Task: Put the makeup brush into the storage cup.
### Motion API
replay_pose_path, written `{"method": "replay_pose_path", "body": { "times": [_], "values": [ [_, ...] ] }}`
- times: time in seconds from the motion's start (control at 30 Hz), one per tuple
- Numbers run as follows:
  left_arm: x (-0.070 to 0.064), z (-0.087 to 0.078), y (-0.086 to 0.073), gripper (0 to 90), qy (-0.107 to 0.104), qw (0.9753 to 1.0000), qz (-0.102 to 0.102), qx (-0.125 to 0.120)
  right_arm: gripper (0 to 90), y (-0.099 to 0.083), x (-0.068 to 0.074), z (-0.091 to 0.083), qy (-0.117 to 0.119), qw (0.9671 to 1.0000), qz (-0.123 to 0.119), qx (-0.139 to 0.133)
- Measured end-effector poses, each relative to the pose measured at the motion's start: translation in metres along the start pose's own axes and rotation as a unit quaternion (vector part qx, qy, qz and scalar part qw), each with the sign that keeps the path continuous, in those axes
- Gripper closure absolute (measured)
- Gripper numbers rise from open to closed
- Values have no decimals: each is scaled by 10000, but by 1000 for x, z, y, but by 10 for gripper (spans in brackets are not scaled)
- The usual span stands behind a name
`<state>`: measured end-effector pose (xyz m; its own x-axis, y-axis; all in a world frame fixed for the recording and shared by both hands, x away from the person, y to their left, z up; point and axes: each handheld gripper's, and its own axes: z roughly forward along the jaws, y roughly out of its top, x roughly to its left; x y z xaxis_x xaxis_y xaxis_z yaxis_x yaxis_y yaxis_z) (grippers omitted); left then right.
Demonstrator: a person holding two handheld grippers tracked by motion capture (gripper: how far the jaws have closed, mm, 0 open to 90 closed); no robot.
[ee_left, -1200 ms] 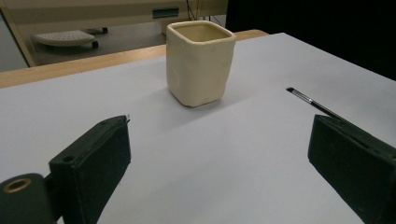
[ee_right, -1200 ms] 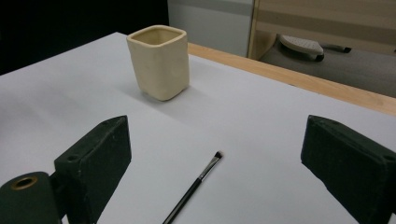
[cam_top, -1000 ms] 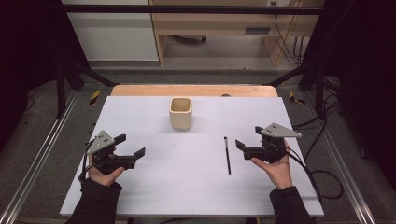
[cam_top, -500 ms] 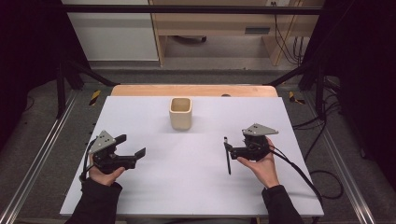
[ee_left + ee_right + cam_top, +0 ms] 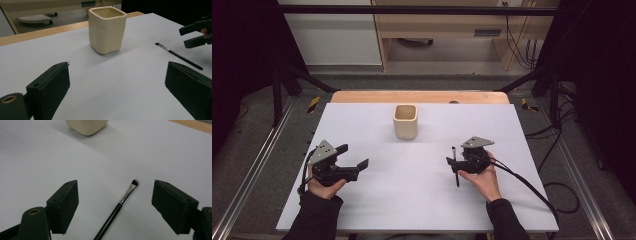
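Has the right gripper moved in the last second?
Yes. The right gripper has moved left across the table, toward the brush that lies in place; its open fingers now flank the brush.

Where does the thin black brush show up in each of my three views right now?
High view: the brush lies on the white table, right of centre, at the right gripper.
Left gripper view: far right, slanting across the table.
Right gripper view: bottom centre, between the open jaws, bristles pointing up.
Shared landmark: the cream cup, beyond the brush in every view.
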<state>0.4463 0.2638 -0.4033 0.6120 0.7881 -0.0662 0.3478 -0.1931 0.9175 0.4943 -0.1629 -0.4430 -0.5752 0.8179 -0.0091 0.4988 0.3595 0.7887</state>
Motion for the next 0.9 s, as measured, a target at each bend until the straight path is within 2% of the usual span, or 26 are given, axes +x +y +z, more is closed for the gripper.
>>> {"method": "replay_pose_path", "body": {
  "times": [0.27, 0.37, 0.57, 0.67, 0.9],
  "values": [
    [0, 1, 0, 54, 4, 10000, -4, -5, 275, -7, 3, 12, 6, 9997, -103, 242],
    [0, 1, 0, 54, 6, 10000, -5, -5, 287, -9, 5, 16, 30, 9994, -23, 332],
    [0, 0, 0, 56, 3, 10000, 9, 2, 340, -14, 5, 24, 16, 9984, -92, 558],
    [-1, 0, 0, 56, 3, 10000, 27, 8, 383, -17, 5, 26, -12, 9977, -155, 664],
    [0, 0, 0, 57, -10, 10000, 15, 13, 492, -18, 3, 29, 102, 9964, -101, 841]
  ]
}}
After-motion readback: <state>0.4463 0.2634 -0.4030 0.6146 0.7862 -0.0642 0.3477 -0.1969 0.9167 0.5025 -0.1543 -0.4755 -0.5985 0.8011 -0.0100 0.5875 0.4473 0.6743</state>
